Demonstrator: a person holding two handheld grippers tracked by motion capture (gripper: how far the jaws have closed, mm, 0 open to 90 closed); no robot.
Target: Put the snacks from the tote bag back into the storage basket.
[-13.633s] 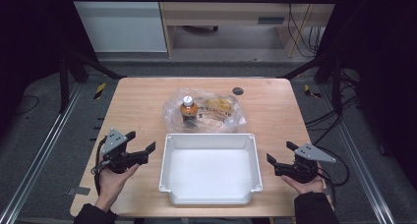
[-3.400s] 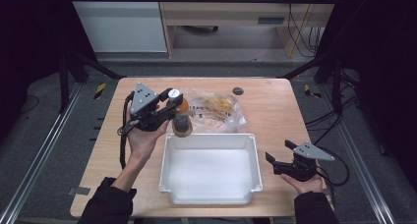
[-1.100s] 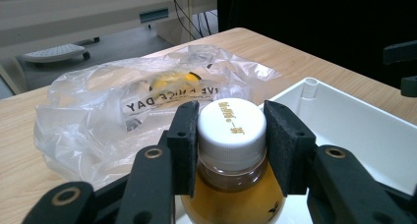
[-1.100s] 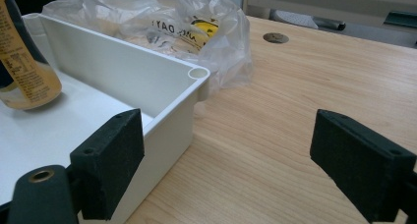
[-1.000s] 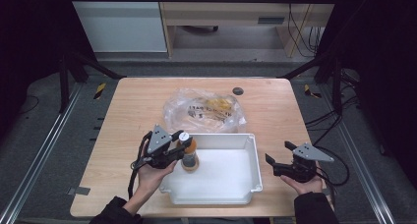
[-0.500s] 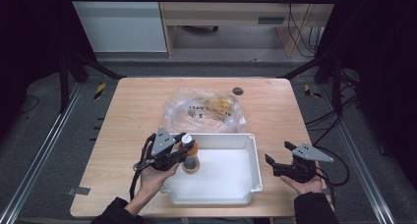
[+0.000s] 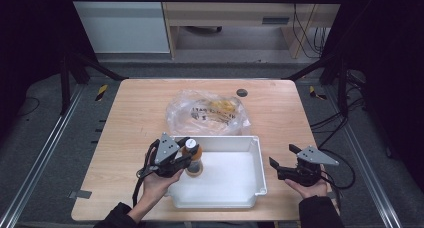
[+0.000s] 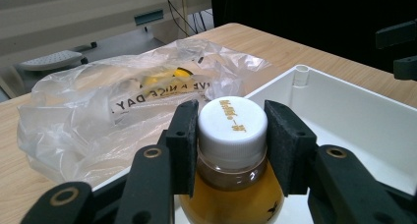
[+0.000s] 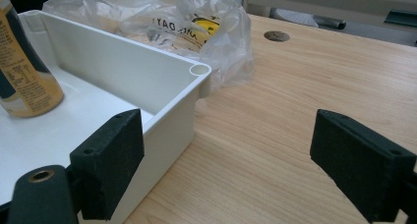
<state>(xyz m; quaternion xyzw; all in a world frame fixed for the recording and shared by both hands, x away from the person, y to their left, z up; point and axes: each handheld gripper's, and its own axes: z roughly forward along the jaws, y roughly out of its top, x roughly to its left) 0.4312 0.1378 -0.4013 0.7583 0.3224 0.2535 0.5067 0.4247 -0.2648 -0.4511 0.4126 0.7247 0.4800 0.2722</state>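
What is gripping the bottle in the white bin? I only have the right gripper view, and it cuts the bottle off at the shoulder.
Observer: The left tongs are shut on the bottle, with their pads on either side of its white cap.
Operator: Where in the bin does it stand?
Observer: In the high view it is close to the left wall of the white bin, toward the far side.
Operator: And where are my own tongs?
Observer: A hand holds the right tongs over the table, to the right of the bin and apart from it.
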